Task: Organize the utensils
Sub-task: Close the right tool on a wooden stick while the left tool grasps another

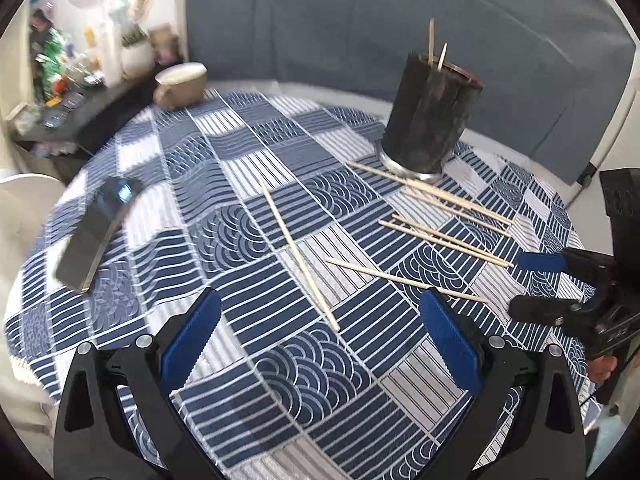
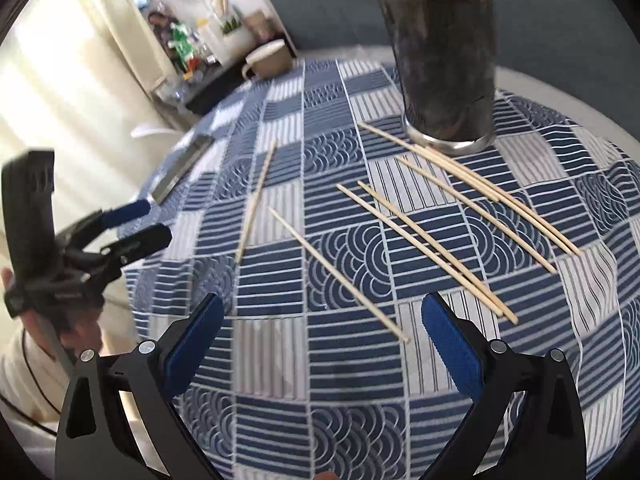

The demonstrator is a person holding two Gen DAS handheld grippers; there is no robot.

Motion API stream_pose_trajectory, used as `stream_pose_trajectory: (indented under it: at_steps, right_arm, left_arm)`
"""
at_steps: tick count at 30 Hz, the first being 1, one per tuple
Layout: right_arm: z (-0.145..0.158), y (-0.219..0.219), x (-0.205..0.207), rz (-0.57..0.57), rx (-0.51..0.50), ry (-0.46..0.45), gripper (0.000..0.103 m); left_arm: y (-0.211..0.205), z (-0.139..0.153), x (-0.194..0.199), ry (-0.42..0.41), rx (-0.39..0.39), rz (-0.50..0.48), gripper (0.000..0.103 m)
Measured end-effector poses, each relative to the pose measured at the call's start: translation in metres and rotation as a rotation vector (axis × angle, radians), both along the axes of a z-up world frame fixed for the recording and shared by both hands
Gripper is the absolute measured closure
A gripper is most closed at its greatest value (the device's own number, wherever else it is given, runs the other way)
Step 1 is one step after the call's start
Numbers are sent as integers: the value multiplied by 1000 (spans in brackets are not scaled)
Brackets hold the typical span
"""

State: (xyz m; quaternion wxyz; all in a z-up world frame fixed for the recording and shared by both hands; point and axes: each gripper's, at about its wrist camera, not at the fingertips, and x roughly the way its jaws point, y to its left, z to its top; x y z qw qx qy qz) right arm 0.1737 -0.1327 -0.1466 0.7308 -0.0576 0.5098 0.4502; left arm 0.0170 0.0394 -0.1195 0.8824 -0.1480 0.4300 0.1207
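Round table (image 1: 240,152) under a blue-and-white patterned cloth, reaching out ahead of both grippers. Toward the far edge, a dark cylindrical holder (image 1: 430,116) standing upright, two chopsticks already poking from its top. Below the holder, toward the right edge, a loose scatter of chopsticks (image 1: 444,216) lying flat, mostly slanting from upper left to lower right. Nearer the middle, one lone chopstick (image 1: 298,258), long axis running away from the near edge, its near tip between the fingers of the left gripper (image 1: 320,312) in that gripper's own view. Left gripper spread wide, holding nothing. Right gripper (image 2: 322,316) likewise spread wide and bare, with another single chopstick (image 2: 338,274) ending just ahead of it. Likely next: lone chopstick to the left, that diagonal one to the right.
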Motion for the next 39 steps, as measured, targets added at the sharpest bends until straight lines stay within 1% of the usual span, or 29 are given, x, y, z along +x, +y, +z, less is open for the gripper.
stream_pose_trajectory:
  at_steps: [1, 3, 8, 12, 16, 19, 21, 23, 25, 27, 28, 29, 30, 34, 35, 36, 37, 39]
  right_arm:
    - [-6, 7, 4, 13, -28, 4, 8]
    - [-17, 17, 10, 28, -68, 19, 8]
    - [-39, 33, 21, 59, -143, 75, 10]
    - [-49, 43, 26, 105, -182, 81, 10]
    - [-53, 54, 24, 156, -210, 72, 9]
    - [-53, 64, 26, 185, -224, 45, 11]
    - [-54, 69, 28, 191, -234, 34, 13]
    - [-55, 74, 27, 209, -260, 22, 13]
    - [-56, 76, 21, 243, -290, -19, 13]
    - [-59, 79, 11, 286, -333, -91, 13]
    - [-60, 82, 9, 297, -350, -113, 13]
    - [-62, 82, 5, 312, -370, -144, 13]
    - [-62, 83, 4, 316, -372, -153, 12]
    - [-63, 82, 6, 305, -367, -153, 14]
    - [-62, 81, 7, 301, -365, -154, 20]
    - [-60, 78, 10, 283, -358, -157, 30]
    - [-58, 75, 12, 267, -351, -158, 37]
    - [-54, 69, 19, 242, -344, -158, 60]
  left_arm:
    - [3, -5, 7, 17, -16, -9, 6]
    - [7, -15, 19, 50, -25, -24, 6]
    - [14, -35, 43, 112, -64, -56, 6]
    - [26, -47, 58, 153, -101, -46, 6]
    - [42, -58, 72, 199, -130, -12, 6]
    - [47, -63, 82, 237, -114, 7, 6]
    - [49, -67, 86, 261, -128, 9, 6]
    - [49, -76, 91, 316, -122, 27, 6]
    - [44, -78, 92, 332, -81, 21, 6]
    - [34, -81, 96, 370, -12, -3, 5]
    - [31, -83, 98, 380, 5, -9, 4]
    - [32, -83, 98, 381, -1, -1, 4]
    - [33, -83, 99, 387, -8, 10, 4]
    - [32, -84, 102, 398, -7, 5, 4]
    - [31, -84, 102, 397, -5, -1, 4]
    - [31, -84, 103, 401, -5, -7, 4]
    - [32, -84, 106, 410, -11, -7, 4]
    - [32, -85, 111, 414, -16, 13, 4]
